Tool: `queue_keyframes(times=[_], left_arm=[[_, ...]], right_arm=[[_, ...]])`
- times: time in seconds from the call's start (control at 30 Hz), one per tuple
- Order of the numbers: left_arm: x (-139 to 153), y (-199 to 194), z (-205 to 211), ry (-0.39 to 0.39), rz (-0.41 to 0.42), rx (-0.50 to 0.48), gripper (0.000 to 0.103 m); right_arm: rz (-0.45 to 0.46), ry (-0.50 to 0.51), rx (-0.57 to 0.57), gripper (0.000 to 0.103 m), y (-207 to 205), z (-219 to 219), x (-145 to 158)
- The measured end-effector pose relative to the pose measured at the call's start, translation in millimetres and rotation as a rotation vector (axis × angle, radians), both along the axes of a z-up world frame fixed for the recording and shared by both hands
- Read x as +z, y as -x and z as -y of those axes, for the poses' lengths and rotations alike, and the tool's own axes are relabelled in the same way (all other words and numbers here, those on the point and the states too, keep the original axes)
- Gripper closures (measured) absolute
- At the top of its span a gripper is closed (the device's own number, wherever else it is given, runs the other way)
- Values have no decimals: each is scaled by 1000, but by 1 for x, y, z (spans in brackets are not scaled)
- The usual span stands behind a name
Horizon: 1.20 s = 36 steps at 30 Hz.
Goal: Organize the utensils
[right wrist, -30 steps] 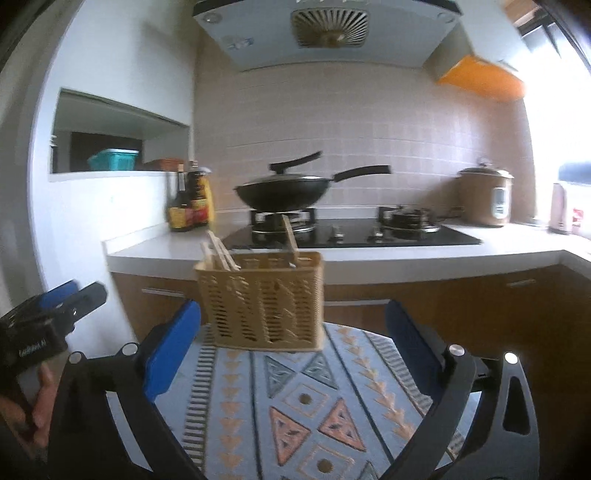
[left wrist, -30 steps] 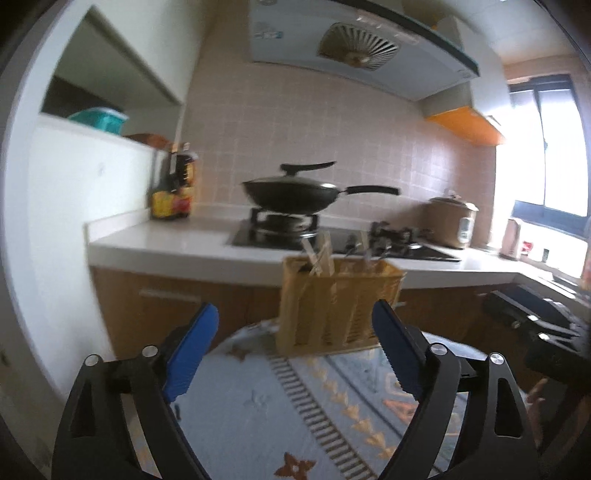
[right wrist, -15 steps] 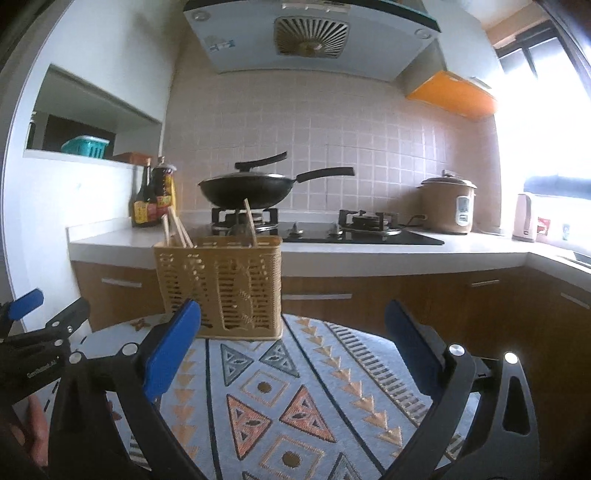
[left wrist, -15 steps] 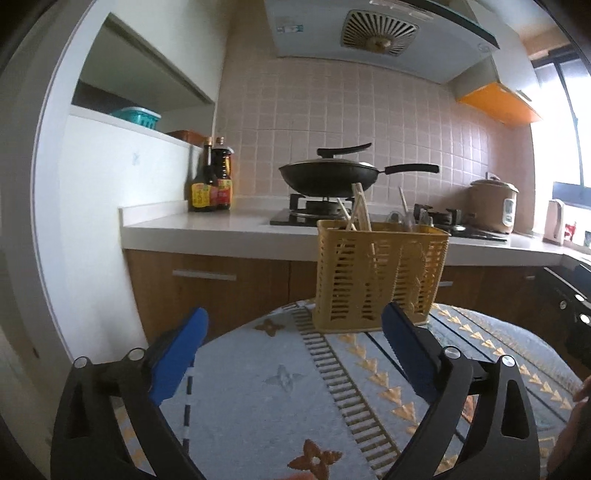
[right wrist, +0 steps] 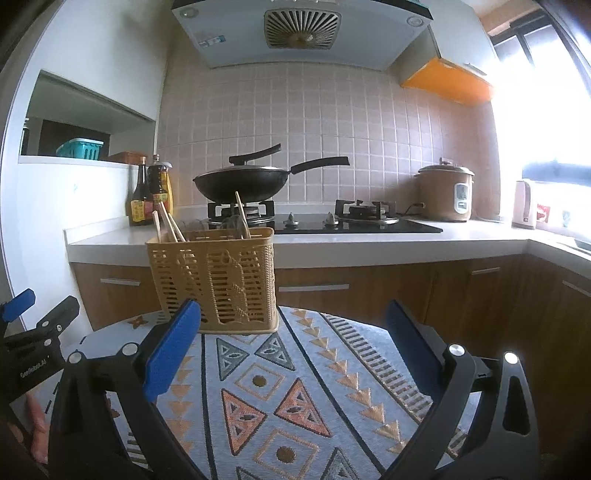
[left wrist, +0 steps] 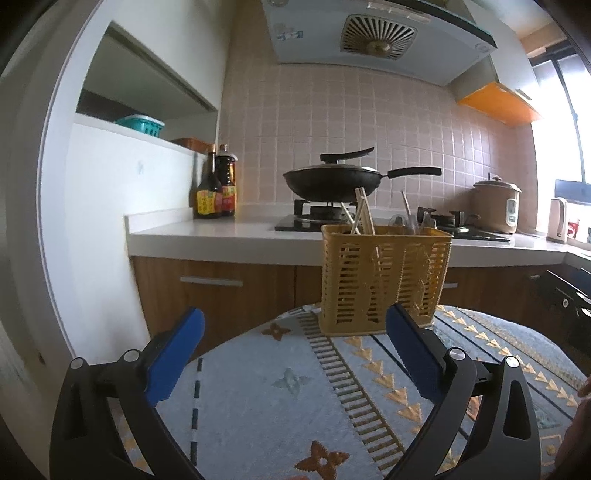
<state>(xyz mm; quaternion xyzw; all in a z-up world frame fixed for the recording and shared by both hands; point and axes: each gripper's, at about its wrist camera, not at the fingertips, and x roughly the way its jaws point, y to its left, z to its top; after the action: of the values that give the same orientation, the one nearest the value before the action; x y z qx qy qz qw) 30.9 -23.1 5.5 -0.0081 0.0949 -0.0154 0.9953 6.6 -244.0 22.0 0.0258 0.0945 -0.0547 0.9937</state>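
Note:
A yellow slotted utensil basket (left wrist: 384, 280) stands upright at the far edge of a round table with a patterned cloth (left wrist: 295, 398). Wooden chopsticks (left wrist: 364, 216) and clear-handled utensils (left wrist: 410, 218) stick up out of it. It also shows in the right wrist view (right wrist: 214, 278), with chopsticks (right wrist: 168, 227) leaning in it. My left gripper (left wrist: 295, 332) is open and empty, short of the basket. My right gripper (right wrist: 293, 321) is open and empty, with the basket just beyond its left finger. The left gripper (right wrist: 35, 325) shows at the right wrist view's left edge.
Behind the table runs a white kitchen counter (left wrist: 207, 229) with wooden cabinets, a black wok (left wrist: 332, 179) on the stove, sauce bottles (left wrist: 216, 188), a rice cooker (right wrist: 445, 194) and a kettle (right wrist: 524, 205). A range hood (right wrist: 303, 26) hangs above.
Both views have shifted and levelled: the basket sits further right in the left wrist view and slightly nearer in the right wrist view. Both grippers stayed open and empty.

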Motion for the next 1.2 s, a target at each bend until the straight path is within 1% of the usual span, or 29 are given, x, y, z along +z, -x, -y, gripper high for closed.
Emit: queue_keyframes(times=[0.1, 0.17, 0.37, 1.2], left_arm=[[0, 0, -2, 5, 3, 12, 8], [0, 0, -2, -7, 8, 22, 8], [0, 0, -1, -13, 12, 24, 8], [-2, 1, 4, -49, 14, 8, 8]], right_arm=[[6, 11, -2, 8, 2, -2, 0], [9, 15, -1, 8, 2, -3, 0], [14, 39, 2, 8, 5, -8, 1], [7, 42, 0, 8, 4, -8, 0]])
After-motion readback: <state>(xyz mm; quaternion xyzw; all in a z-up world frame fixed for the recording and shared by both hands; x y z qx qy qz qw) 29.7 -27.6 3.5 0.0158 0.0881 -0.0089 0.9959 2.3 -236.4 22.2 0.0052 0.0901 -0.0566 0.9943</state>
